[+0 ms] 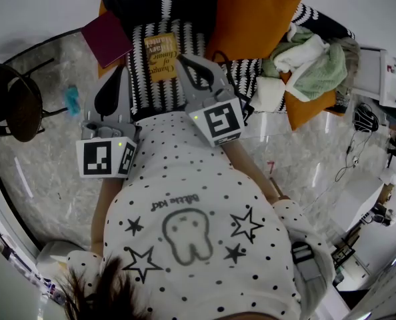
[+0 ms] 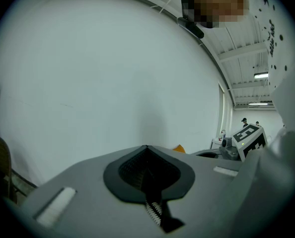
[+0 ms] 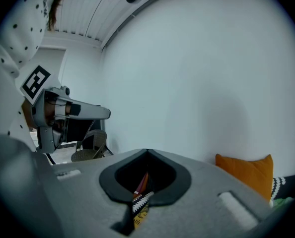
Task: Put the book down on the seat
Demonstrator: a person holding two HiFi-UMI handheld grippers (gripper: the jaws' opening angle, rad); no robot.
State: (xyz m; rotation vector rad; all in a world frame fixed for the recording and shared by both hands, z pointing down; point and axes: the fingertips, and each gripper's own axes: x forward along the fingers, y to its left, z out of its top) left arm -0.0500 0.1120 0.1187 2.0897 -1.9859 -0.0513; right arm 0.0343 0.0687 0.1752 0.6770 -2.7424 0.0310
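A yellow book (image 1: 161, 57) lies flat on the black-and-white patterned seat (image 1: 145, 85), just left of my right gripper's tips. My right gripper (image 1: 183, 59) is held above the seat in front of the person's chest, jaws shut with nothing in them. In the right gripper view (image 3: 147, 150) a sliver of the yellow book (image 3: 140, 209) and the patterned cloth shows through the slot behind the tips. My left gripper (image 1: 122, 69) hovers beside it on the left, also shut and empty. Its own view (image 2: 146, 147) looks at a bare white wall.
A maroon book (image 1: 107, 37) leans at the seat's upper left. An orange cushion (image 1: 251, 15) and a heap of green and white cloths (image 1: 311, 59) fill the right side. A dark round chair (image 1: 11, 102) stands on the marble floor at left, near a small blue object (image 1: 72, 100).
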